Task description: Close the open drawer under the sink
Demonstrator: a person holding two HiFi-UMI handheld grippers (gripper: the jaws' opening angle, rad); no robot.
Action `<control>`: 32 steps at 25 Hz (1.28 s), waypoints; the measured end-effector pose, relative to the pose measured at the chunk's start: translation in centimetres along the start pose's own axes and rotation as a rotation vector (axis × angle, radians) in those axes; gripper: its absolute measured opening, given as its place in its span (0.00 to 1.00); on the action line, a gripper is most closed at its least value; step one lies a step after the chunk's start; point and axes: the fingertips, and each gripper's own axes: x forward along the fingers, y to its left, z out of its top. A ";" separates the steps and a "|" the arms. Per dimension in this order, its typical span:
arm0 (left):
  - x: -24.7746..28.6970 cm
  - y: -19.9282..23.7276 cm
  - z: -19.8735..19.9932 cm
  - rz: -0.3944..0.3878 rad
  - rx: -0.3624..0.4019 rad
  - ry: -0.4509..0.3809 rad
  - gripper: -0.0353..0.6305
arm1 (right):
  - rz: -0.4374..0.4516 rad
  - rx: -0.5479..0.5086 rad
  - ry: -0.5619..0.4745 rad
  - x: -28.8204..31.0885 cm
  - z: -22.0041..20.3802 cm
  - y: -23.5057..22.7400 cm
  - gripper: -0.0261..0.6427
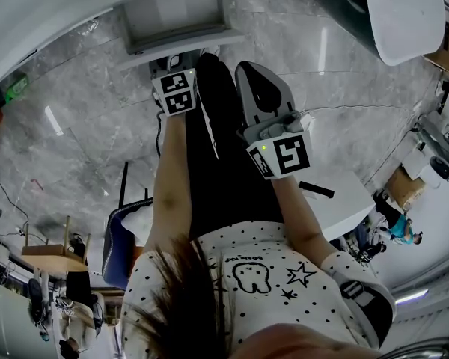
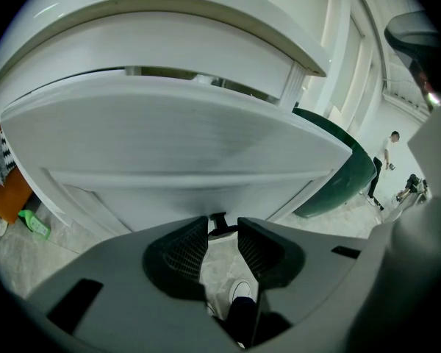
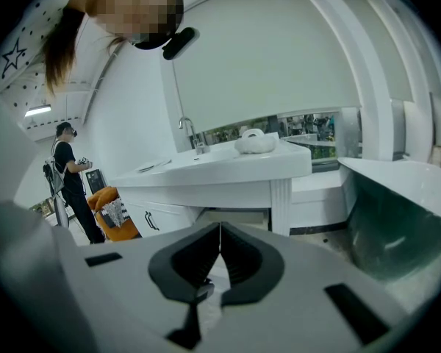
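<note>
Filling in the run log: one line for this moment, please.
drawer open | left gripper open, near drawer front | right gripper shut, empty, clear of drawer

The floor (image 1: 75, 148) is glossy grey veined marble. On it stands the white sink cabinet (image 3: 173, 213), with a small green object (image 2: 34, 223) lying beside its base. The cabinet's white worktop (image 3: 228, 171) carries a faucet (image 3: 189, 132), a white lumpy object (image 3: 255, 142) just beside it, and a flat item (image 3: 156, 166) toward the left end.
</note>
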 end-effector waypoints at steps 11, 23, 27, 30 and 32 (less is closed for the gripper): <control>0.5 0.4 1.5 0.008 0.001 -0.021 0.24 | 0.008 0.008 0.006 0.3 0.0 0.1 0.06; 2.0 1.1 3.3 0.014 -0.001 -0.034 0.24 | 0.006 0.013 0.022 1.2 -0.2 -0.7 0.06; 2.5 1.3 4.1 0.016 -0.001 -0.039 0.24 | 0.005 0.018 0.030 1.3 -0.3 -0.9 0.06; 2.9 1.4 4.4 0.014 -0.005 -0.037 0.24 | 0.007 0.021 0.033 1.7 -0.2 -1.0 0.06; 3.0 1.5 4.6 0.017 -0.005 -0.037 0.24 | 0.010 0.023 0.034 1.9 -0.1 -1.0 0.06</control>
